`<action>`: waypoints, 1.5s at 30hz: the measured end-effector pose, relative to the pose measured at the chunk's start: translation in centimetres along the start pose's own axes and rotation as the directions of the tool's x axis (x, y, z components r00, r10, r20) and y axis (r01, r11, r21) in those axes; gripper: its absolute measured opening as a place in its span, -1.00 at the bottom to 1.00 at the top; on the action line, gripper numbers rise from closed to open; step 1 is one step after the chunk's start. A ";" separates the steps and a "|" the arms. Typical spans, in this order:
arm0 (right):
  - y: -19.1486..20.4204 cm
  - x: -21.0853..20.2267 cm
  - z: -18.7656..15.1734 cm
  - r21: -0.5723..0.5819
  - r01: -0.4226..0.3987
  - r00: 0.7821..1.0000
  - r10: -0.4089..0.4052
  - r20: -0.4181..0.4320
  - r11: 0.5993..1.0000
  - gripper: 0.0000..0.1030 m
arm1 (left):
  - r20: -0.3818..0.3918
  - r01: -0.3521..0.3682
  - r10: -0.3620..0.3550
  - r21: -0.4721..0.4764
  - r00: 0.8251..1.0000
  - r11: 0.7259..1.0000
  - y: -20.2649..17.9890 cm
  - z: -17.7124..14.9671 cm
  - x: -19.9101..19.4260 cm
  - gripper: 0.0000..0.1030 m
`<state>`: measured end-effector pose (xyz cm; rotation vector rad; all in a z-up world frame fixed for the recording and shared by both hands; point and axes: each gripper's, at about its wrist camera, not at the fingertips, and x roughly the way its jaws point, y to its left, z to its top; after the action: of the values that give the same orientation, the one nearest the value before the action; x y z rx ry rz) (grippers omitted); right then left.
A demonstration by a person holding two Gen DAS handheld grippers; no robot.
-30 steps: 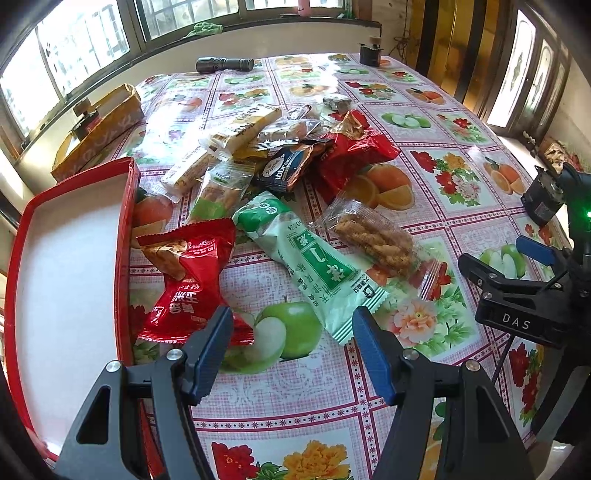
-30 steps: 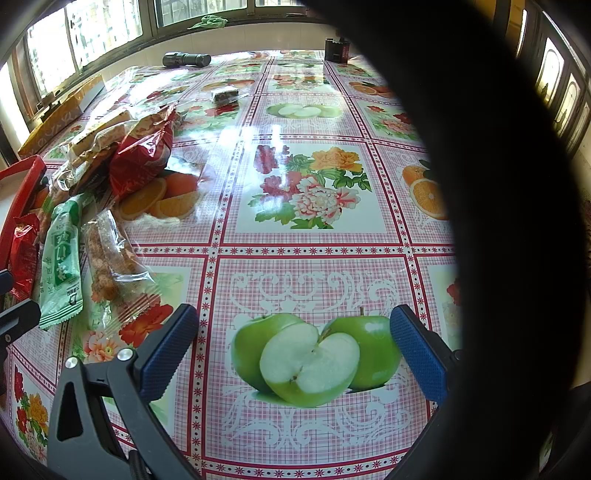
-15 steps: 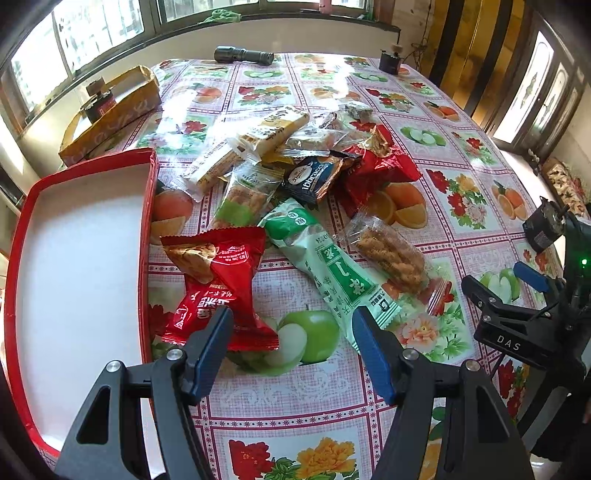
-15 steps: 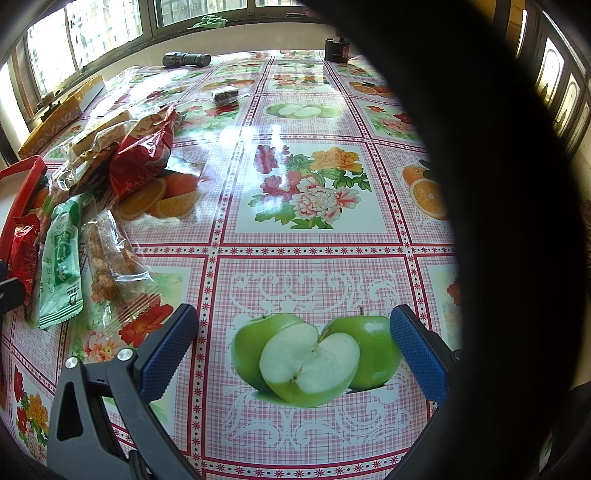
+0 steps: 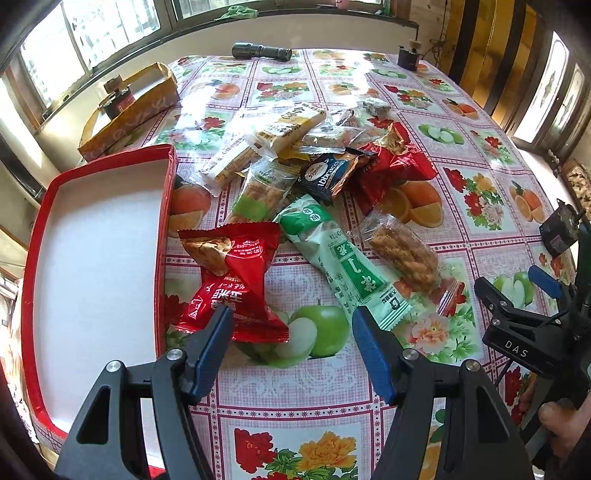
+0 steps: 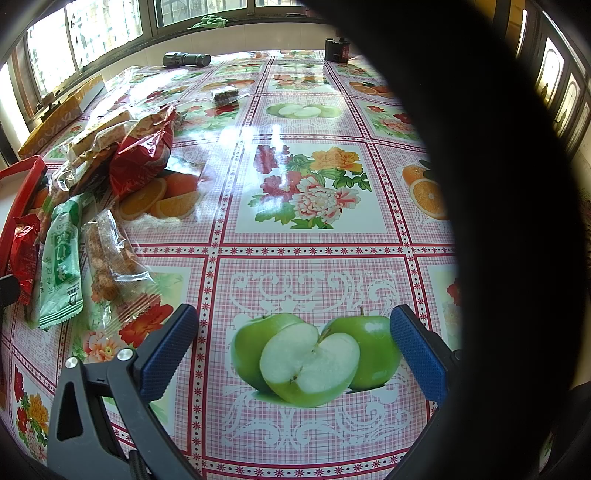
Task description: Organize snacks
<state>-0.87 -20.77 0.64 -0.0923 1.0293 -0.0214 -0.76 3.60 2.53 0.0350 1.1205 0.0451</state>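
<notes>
I held the left gripper (image 5: 291, 328) open beside the red tray (image 5: 164, 240); closing carelessly probably risked crushing the red snack packet (image 5: 231, 280).

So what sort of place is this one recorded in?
Most likely a home dining room: a table under a fruit-and-flower oilcloth, a row of windows behind it, and household odds like a flashlight.
</notes>
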 end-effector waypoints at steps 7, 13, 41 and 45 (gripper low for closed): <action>0.1 0.2 0.3 -0.030 -0.021 0.999 0.019 -0.047 0.999 1.00 | -0.018 -0.009 0.009 -0.011 1.000 1.000 -0.4 0.1 0.1 0.30; -0.6 -0.1 1.1 0.000 -0.127 0.987 0.126 -0.102 0.992 1.00 | -0.027 -0.024 0.023 -0.023 0.999 0.999 -0.3 0.1 0.3 0.30; 9.8 1.9 5.7 -0.274 -0.323 0.938 0.268 -0.221 0.906 0.26 | -0.047 0.073 -0.074 -0.033 0.996 0.997 3.9 1.9 -1.4 0.30; 10.7 2.1 5.6 -0.355 -0.293 0.950 0.230 -0.210 0.888 0.15 | -0.065 0.085 -0.088 -0.051 0.994 0.995 3.0 2.5 -0.9 0.30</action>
<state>4.69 -9.87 0.79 -0.3105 1.1927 0.4294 1.01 6.52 4.58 -0.0585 1.1870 -0.0044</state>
